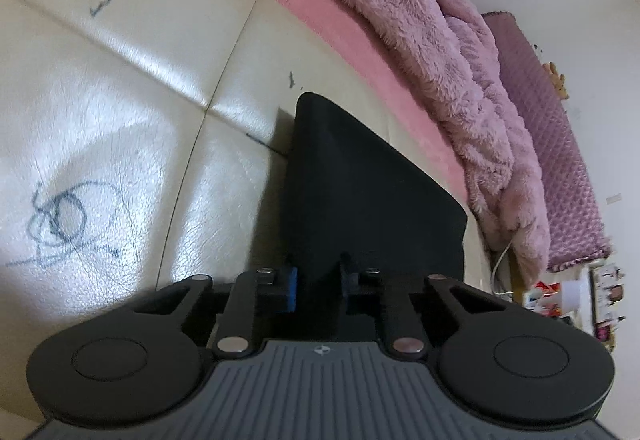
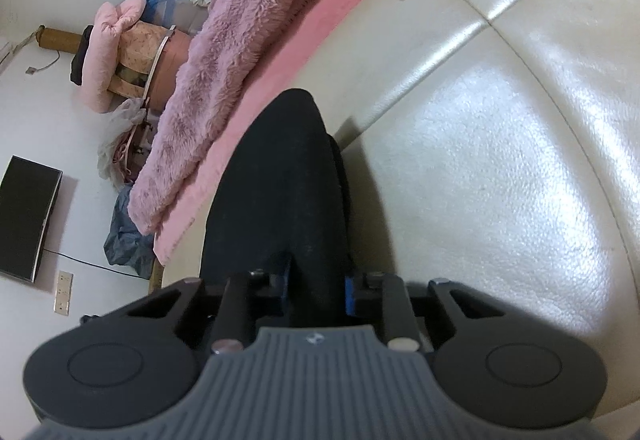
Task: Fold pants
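Black pants (image 1: 360,184) lie on a cream leather surface (image 1: 120,100), seen in the left wrist view as a flat dark panel with a rounded far corner. My left gripper (image 1: 318,280) is shut on the near edge of the pants, the fabric pinched between its blue pads. In the right wrist view the black pants (image 2: 280,176) run away from the camera as a narrow folded strip. My right gripper (image 2: 318,290) is shut on the near end of that strip, the cloth filling the gap between its fingers.
Pen scribbles mark the cream leather surface (image 2: 500,160). A pink sheet (image 1: 320,8) and a fluffy mauve blanket (image 1: 460,72) border the pants at the back. The mauve blanket (image 2: 224,52) hangs over the edge near a black screen (image 2: 24,216) on the wall and bags (image 2: 124,228) below.
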Demonstrator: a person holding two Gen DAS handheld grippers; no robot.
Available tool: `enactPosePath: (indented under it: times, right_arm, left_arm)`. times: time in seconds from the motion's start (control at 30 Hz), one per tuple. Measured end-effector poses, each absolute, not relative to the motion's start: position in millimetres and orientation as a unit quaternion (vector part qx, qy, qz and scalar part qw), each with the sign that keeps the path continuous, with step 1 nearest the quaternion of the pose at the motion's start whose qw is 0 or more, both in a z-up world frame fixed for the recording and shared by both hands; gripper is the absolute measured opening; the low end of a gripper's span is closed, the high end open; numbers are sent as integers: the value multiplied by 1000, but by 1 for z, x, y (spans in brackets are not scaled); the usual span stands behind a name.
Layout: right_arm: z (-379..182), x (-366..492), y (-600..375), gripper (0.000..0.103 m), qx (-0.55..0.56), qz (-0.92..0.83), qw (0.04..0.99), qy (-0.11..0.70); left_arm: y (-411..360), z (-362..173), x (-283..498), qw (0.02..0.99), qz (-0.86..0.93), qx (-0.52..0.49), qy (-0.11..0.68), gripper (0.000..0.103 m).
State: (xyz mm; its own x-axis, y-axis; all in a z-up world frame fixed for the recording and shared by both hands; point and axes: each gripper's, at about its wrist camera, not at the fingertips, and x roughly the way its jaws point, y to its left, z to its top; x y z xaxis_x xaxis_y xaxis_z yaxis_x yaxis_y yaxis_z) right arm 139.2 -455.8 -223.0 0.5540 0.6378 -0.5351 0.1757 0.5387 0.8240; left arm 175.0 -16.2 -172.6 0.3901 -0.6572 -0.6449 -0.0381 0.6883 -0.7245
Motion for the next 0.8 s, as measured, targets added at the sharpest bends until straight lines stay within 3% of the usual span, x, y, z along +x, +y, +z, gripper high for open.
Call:
enactPosePath:
  times: [0.3,0.8]
  right_arm:
    - [-183,142,-433,14,422,170,770,448]
    - [-147,199,-326,14,418,220,768,432]
  left_arm:
    - [5,-145,173,774,-203,-329,501,18]
    - [111,-101,200,805,-182,-335,455,18]
